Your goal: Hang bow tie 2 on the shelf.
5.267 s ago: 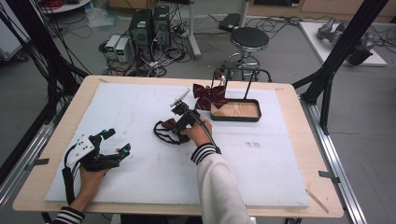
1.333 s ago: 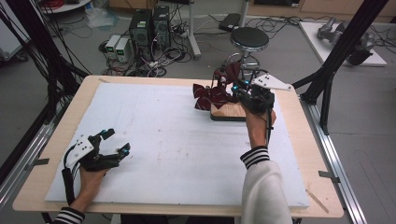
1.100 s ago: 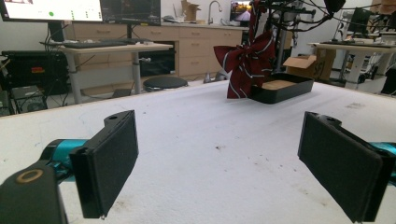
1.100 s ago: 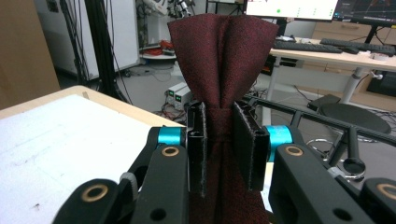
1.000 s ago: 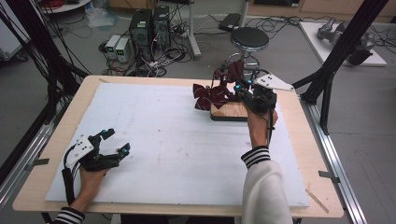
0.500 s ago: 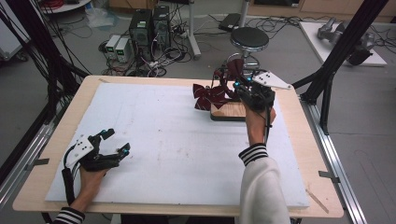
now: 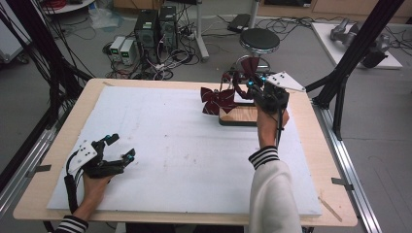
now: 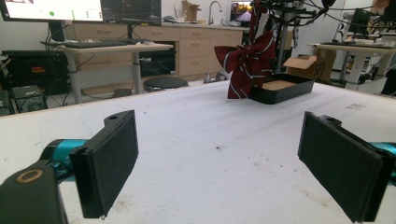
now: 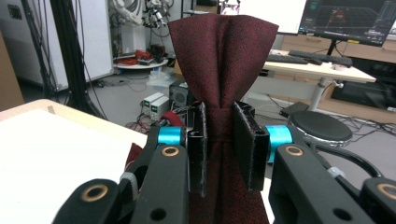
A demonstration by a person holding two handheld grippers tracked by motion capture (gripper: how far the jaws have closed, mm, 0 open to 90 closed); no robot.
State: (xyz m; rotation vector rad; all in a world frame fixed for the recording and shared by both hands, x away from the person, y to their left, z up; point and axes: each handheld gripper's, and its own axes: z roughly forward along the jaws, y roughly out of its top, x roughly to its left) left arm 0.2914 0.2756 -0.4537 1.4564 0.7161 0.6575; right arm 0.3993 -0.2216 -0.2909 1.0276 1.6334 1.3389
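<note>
Right gripper view shows the right gripper (image 9: 219, 144) clamped on a dark red bow tie (image 9: 223, 60), its two black jaws pinching the narrow knot while the cloth fans out above them. From the high view, that right gripper (image 7: 257, 90) is held over the far right part of the table, above the far end of a black tray (image 7: 238, 116) with a wood-coloured floor, and the dark red bow tie (image 7: 245, 73) rises from it past the table's far edge. A second bow tie, striped (image 7: 216, 99), stands just beside the tray's left end; whether it touches the tray or leans on it is hard to tell from here. The left gripper (image 7: 116, 153) rests on the white foam sheet (image 7: 170, 150) at the near left corner, well apart from the tray, its jaws spread wide with nothing between them. Left gripper view looks across the sheet between those parted pads to the striped bow tie (image 8: 247, 60) and the black tray (image 8: 280, 88).
</note>
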